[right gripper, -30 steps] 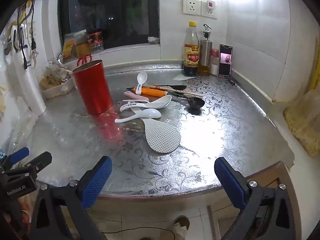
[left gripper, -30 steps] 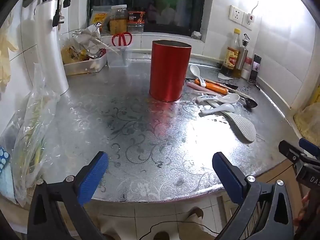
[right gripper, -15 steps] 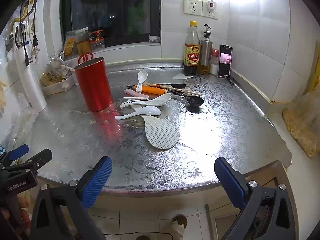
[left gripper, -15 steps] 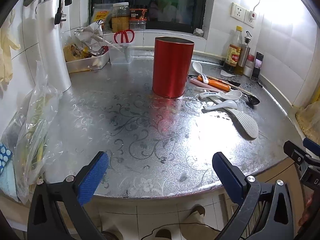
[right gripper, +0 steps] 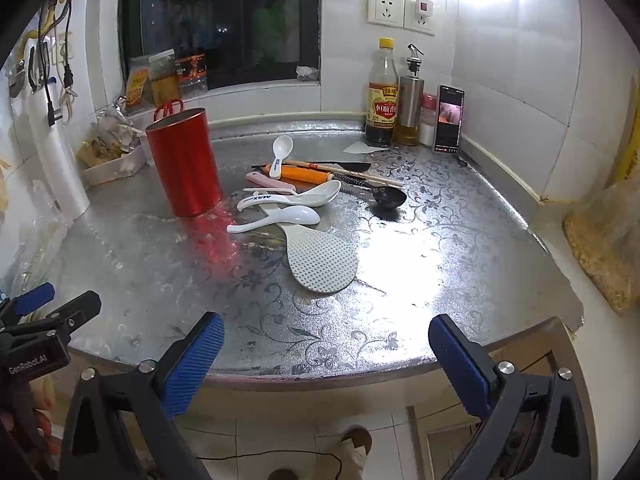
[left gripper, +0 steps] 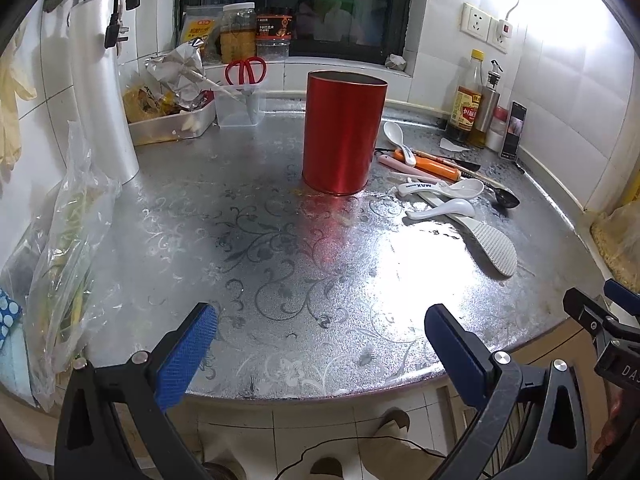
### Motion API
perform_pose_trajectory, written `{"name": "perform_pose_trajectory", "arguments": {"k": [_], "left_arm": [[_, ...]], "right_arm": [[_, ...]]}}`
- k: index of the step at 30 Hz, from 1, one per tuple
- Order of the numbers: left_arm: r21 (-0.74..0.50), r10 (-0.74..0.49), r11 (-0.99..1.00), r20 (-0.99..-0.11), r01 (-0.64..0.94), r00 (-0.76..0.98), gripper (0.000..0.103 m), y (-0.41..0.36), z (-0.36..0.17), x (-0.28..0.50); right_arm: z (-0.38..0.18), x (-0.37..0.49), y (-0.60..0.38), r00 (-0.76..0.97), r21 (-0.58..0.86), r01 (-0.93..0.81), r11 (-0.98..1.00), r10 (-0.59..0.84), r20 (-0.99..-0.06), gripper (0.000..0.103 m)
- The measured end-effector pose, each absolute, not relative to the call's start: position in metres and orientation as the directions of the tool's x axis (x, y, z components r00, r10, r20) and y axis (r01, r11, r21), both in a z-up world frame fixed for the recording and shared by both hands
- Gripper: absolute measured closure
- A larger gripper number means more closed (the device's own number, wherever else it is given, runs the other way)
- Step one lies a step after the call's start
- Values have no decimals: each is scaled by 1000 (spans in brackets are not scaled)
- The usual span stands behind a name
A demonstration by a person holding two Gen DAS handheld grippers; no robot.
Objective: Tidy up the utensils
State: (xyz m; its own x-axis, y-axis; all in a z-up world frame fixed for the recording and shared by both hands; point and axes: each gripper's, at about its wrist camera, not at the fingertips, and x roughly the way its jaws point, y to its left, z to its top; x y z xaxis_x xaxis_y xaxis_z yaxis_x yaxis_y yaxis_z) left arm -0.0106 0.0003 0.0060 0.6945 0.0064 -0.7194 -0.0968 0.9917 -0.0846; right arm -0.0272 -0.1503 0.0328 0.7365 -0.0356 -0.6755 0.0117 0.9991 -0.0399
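Both grippers hang at the near edge of the surface [right gripper: 460, 240] with nothing in them. The left gripper [left gripper: 320, 344] has its blue pads spread wide, and so does the right gripper [right gripper: 326, 354]. A red canister [left gripper: 344, 132] stands upright and open-topped near the middle of the surface. Just to its right lies a loose heap of utensils: a white rice paddle [right gripper: 320, 260] nearest the edge, two white soup spoons [right gripper: 288, 202] lying across its handle, a third small white spoon [right gripper: 280, 154] farther back, an orange-handled tool [right gripper: 306, 176], a pink handle [right gripper: 268, 182] and a black measuring scoop [right gripper: 386, 199] (its bowl facing up). Sauce bottles [right gripper: 383, 96] stand against the back wall.
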Motion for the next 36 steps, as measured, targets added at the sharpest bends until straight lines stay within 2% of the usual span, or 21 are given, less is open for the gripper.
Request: {"name": "perform_pose_trajectory", "arguments": {"k": [36], "left_arm": [[-69, 18, 993, -735, -101, 678, 0, 9, 2, -7]], "right_arm": [[29, -22, -144, 737, -49, 4, 999, -36, -675, 0]]}}
